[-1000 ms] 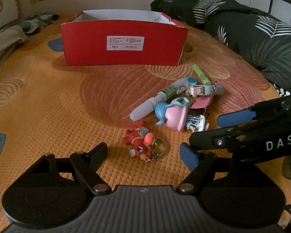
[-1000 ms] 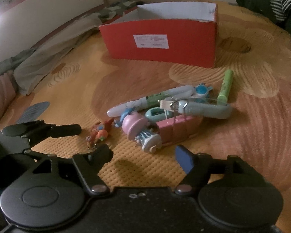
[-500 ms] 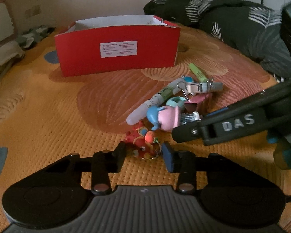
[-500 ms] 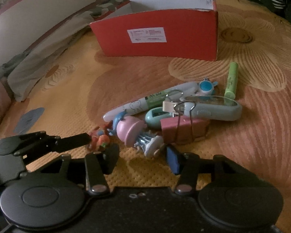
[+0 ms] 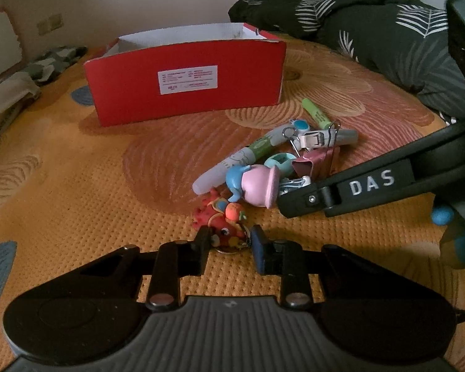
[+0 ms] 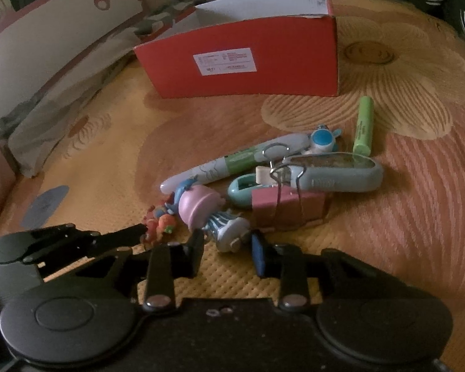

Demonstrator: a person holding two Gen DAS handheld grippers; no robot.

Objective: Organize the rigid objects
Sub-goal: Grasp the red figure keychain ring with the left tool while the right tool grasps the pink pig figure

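A red keychain toy (image 5: pixel 221 221) lies on the orange bedspread. My left gripper (image 5: pixel 229 243) is closing, and its pads touch the toy on both sides. A pink and blue figurine (image 6: pixel 198 204) lies tipped over beside it. My right gripper (image 6: pixel 228 249) is also closing, with the figurine's white base between its jaws and a little room on each side. One right finger (image 5: pixel 325 195) crosses the left wrist view. A left finger (image 6: pixel 117 238) reaches the red toy (image 6: pixel 159 221) in the right wrist view. The open red box (image 5: pixel 186 83) stands behind.
A pile beyond holds a white-green marker (image 6: pixel 232 164), a green highlighter (image 6: pixel 364 127), a pink binder clip (image 6: pixel 288 207) and a pale blue case (image 6: pixel 334 173). Dark leaf-print pillows (image 5: pixel 372 31) lie at the right, folded cloth (image 6: pixel 62 99) at the left.
Both grippers' jaws have narrowed from wide apart. The left now straddles the red toy, and the right has come up to the figurine's base.
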